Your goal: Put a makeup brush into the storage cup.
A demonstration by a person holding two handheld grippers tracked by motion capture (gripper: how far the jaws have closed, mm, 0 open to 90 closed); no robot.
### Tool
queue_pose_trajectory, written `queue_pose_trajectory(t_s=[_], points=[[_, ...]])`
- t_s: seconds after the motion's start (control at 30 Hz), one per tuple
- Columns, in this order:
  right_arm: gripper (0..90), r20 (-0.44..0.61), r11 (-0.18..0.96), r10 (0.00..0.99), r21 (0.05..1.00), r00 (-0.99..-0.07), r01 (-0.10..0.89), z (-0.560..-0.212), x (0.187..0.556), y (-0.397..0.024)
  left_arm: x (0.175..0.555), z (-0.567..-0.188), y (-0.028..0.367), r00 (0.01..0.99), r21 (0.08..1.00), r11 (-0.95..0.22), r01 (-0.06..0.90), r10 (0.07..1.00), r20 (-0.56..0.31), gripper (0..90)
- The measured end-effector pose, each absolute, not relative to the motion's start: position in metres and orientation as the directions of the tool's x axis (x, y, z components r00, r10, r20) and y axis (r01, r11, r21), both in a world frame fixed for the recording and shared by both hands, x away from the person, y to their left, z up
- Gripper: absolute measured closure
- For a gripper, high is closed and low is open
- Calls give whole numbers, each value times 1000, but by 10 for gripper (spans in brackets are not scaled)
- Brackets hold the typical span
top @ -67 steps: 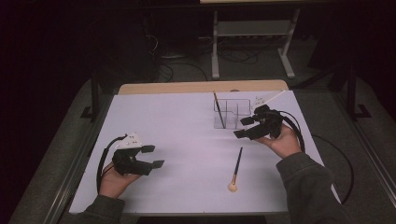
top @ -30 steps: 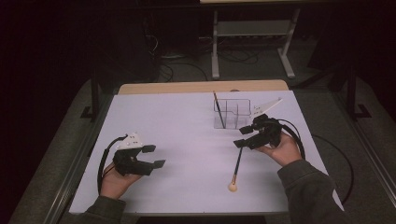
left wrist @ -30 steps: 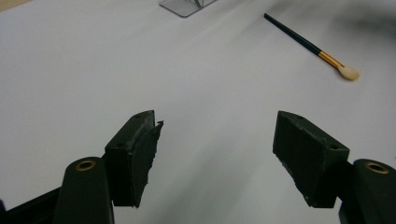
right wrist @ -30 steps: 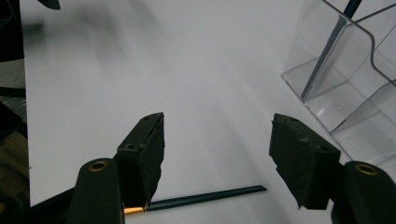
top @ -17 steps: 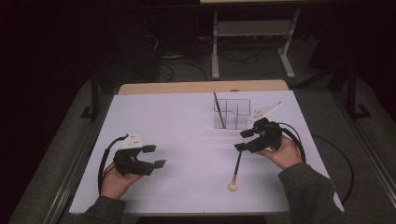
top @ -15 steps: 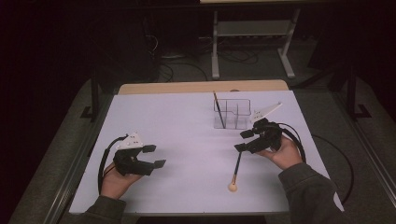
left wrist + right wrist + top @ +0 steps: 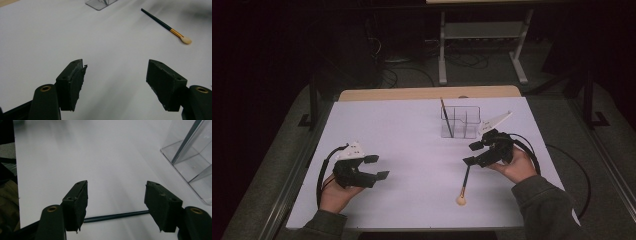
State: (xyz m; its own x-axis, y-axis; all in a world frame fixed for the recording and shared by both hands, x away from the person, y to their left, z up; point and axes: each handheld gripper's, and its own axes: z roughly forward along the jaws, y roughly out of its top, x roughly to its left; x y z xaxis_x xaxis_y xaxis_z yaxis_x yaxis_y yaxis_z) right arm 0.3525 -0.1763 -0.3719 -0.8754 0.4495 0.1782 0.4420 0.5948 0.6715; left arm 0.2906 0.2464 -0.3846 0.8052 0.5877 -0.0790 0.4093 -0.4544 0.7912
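Now the right gripper (image 7: 473, 153) has come down from beside the clear acrylic organizer (image 7: 460, 121) to sit over the dark handle end of the makeup brush (image 7: 464, 181) lying on the white tabletop (image 7: 412, 135). A couple of seconds ago it hung higher, up near the organizer; since then it has dropped toward the person and settled. In the right gripper view the brush handle (image 7: 115, 216) runs crosswise between the two jaws, which stand wide apart and are not yet pressing on it. So the approach looks finished and the squeeze is, I'd judge, the next thing due. One brush (image 7: 446, 116) already leans in the organizer. The left gripper (image 7: 374, 168) rests near the table's left front, jaws spread, holding nothing, unmoved throughout.
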Motion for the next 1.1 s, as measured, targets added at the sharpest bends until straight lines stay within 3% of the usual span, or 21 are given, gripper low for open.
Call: queue_pose_trajectory(t_s=[1.1], points=[[331, 104, 755, 313, 576, -944, 314, -399, 341, -158, 291, -383, 251, 801, 797, -444, 409, 593, -81, 295]])
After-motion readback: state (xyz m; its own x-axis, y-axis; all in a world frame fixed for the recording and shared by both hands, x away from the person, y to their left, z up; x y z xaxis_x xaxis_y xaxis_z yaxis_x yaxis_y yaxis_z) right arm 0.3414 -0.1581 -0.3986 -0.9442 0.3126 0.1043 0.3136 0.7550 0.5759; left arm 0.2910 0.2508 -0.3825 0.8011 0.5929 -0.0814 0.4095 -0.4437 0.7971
